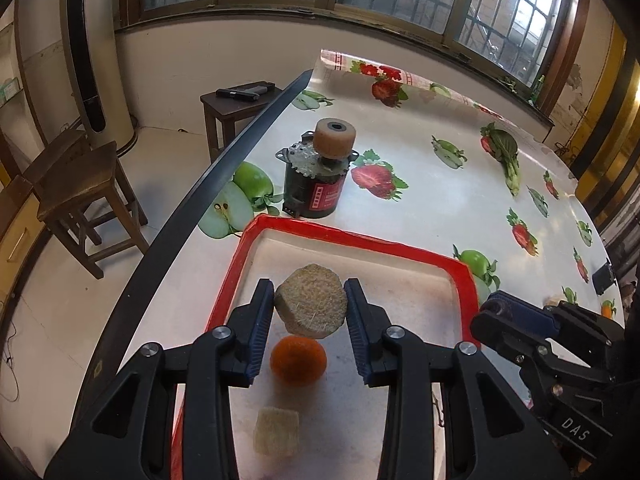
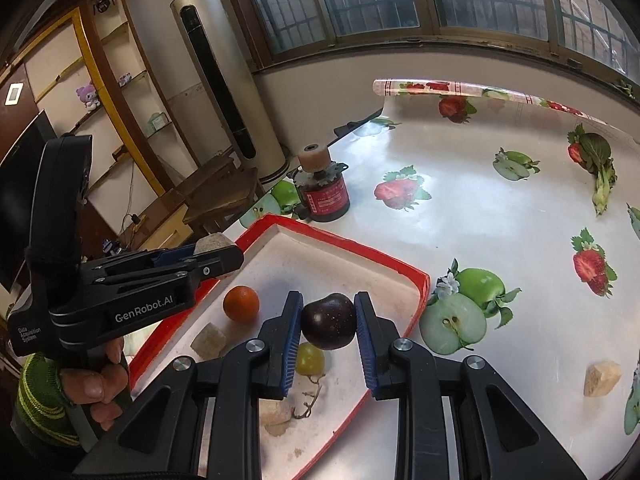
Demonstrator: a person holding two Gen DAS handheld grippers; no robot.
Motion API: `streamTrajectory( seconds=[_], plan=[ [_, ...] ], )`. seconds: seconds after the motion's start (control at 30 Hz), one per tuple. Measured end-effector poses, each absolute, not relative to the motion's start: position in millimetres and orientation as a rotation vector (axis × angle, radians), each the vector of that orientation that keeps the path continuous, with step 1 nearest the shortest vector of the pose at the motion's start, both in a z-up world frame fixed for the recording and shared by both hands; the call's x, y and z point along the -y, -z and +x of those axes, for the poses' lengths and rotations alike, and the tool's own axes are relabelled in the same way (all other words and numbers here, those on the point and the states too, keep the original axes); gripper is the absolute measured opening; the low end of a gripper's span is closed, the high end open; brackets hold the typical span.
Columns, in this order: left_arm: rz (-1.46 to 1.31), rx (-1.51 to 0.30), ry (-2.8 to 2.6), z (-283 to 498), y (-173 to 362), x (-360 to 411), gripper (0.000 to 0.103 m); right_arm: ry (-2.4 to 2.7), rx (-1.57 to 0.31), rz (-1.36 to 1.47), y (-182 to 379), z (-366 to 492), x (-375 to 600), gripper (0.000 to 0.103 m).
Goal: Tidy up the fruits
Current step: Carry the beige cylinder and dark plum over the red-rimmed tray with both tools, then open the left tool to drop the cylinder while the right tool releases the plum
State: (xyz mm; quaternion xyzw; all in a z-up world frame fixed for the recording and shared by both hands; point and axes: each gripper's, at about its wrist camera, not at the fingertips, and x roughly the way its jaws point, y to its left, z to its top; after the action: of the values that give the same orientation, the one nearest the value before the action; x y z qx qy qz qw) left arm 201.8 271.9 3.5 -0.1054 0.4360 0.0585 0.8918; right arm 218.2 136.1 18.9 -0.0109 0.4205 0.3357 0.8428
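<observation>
While both grippers hang above red-rimmed tray (image 2: 404, 269), left gripper (image 1: 311, 309) clamps beige chunk (image 1: 310, 306), orange (image 1: 298, 359) on tray below; right gripper (image 2: 328, 322) clamps dark plum (image 2: 329, 321), green grape (image 2: 310, 358) beneath.

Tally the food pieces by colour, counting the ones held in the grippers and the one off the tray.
Beige chunks: 4
Orange: 1
Green grape: 1
Dark plum: 1
Total: 7
</observation>
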Motion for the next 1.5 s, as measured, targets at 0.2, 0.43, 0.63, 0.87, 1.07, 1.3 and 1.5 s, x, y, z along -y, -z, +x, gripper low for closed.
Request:
streamTrajectory(
  seconds=[0.2, 0.43, 0.63, 0.87, 1.07, 1.3, 1.5],
  plan=[
    [-0.232, -0.985, -0.12, 224.1, 22.0, -277.6, 0.034, -0.708, -0.949, -0.062, 7.1, 233.9, -157.2, 0.027],
    [-0.247, -1.033, -0.108, 232.7, 37.5, -275.9, 0.034, -0.705, -0.975, -0.097, 27.8, 239.7, -168.0, 0.027],
    [-0.258, -1.063, -0.134, 238.6, 41.0, -277.5, 0.034, -0.69, -0.993, -0.121, 38.6, 243.4, -171.6, 0.03],
    [-0.271, -1.055, -0.182, 230.7, 36.2, -282.1, 0.053, -0.682, -0.985, -0.086, 33.6, 241.4, -161.6, 0.056],
    [-0.28, -1.029, -0.176, 217.3, 22.4, -280.1, 0.053, -0.698, -0.95, -0.06, 13.5, 231.4, -150.8, 0.056],
    [-0.295, -0.97, -0.122, 188.1, 2.1, -260.3, 0.054, -0.71, -0.92, -0.038, -5.1, 204.9, -122.5, 0.056],
    [-0.303, -0.928, -0.054, 160.2, -9.4, -225.5, 0.063, -0.683, -0.912, -0.009, -11.3, 184.0, -86.1, 0.057]
  ],
)
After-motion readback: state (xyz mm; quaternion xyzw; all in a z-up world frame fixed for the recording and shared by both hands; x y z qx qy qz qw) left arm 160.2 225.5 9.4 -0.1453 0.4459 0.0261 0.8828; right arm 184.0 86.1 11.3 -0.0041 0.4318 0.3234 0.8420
